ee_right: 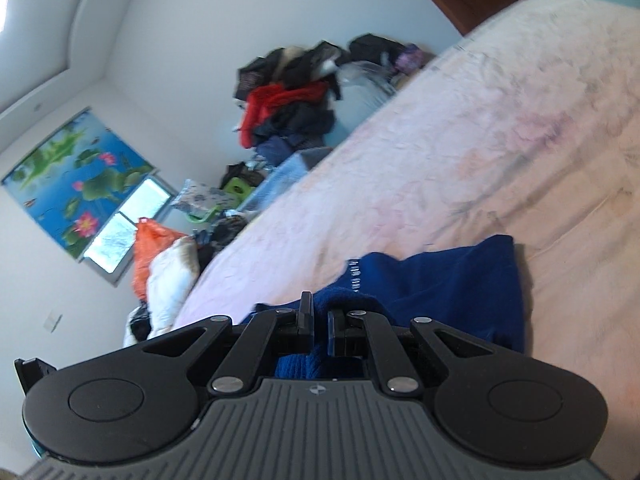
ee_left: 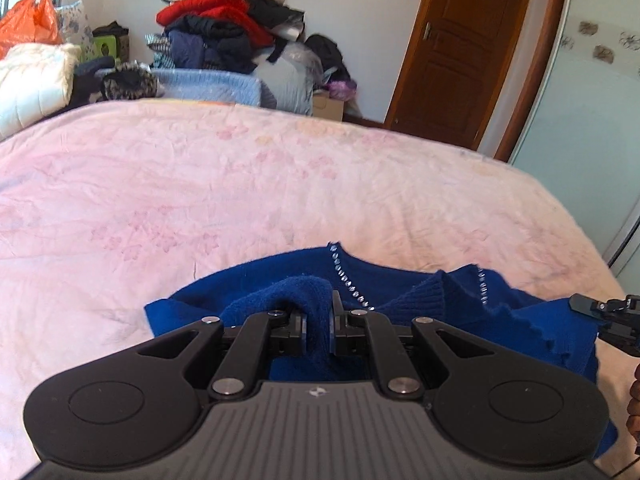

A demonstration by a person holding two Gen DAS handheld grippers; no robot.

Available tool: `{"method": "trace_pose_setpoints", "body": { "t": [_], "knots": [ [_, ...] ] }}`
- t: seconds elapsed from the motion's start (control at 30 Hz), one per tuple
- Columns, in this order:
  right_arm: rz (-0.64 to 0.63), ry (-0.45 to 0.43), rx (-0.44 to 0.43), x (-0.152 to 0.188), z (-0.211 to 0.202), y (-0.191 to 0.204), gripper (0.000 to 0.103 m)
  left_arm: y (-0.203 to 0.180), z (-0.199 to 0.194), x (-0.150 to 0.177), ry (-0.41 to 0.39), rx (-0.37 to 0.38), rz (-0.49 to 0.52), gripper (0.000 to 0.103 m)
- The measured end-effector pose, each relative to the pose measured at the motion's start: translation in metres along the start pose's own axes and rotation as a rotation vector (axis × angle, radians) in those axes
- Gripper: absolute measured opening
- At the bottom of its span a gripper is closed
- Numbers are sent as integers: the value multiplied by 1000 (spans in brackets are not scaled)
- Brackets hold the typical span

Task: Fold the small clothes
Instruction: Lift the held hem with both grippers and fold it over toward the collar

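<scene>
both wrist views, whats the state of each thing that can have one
left gripper: shut on a bunched fold of the blue sweater
right gripper: shut on another fold of it
blue sweater: crumpled, partly lying on the bed, not yet folded
pink bedspread: spread flat, lightly wrinkled
wooden door: closed
clothes pile: heaped, unfolded
orange bag: bulging, handles up

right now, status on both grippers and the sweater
Left gripper shut on blue sweater. Right gripper shut on it too. Sweater bunched on pink bed. Nothing in the way.
</scene>
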State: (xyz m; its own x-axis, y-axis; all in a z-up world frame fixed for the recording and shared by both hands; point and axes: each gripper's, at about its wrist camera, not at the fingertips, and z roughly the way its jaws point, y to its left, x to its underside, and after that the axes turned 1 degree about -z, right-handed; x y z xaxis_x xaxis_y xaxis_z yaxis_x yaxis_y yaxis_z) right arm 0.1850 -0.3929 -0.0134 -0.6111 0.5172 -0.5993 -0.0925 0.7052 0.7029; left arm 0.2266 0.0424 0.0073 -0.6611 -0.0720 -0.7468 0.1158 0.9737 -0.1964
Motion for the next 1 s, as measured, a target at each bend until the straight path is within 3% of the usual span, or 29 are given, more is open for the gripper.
{"method": "trace_pose_setpoints", "body": {
  "t": [0.1, 0.17, 0.23, 0.43, 0.47, 0.53, 0.57, 0.63, 0.7, 0.8, 0.9, 1.0],
  "knots": [
    [8, 7, 17, -2, 11, -6, 12, 8, 27, -2, 58, -6, -40, 10],
    [17, 23, 47, -4, 26, -12, 12, 20, 40, -4, 90, -5, -126, 11],
    [32, 36, 85, -4, 34, -17, 14, 36, 46, -6, 100, 50, -248, 11],
    [67, 46, 100, -5, 45, -26, 35, 66, 54, -18, 121, 130, -457, 12],
    [74, 45, 89, -6, 45, -26, 37, 72, 57, -17, 141, 155, -509, 17],
    [95, 40, 61, -7, 46, -26, 52, 90, 66, -14, 189, 240, -658, 39],
    [137, 35, 27, -9, 47, -29, 56, 99, 69, -10, 203, 289, -736, 56],
    [183, 28, -3, -11, 47, -32, 62, 111, 66, -7, 189, 345, -834, 57],
    [226, 27, -37, -14, 45, -33, 65, 114, 59, -15, 166, 351, -818, 58],
    [302, 44, -86, -23, 45, -36, 74, 110, 45, -31, 118, 282, -737, 59],
    [336, 39, -130, -31, 45, -36, 77, 105, 41, -43, 91, 227, -686, 59],
    [325, -1, -97, -37, 48, -32, 81, 96, 36, -49, 80, 205, -596, 59]
  ]
}}
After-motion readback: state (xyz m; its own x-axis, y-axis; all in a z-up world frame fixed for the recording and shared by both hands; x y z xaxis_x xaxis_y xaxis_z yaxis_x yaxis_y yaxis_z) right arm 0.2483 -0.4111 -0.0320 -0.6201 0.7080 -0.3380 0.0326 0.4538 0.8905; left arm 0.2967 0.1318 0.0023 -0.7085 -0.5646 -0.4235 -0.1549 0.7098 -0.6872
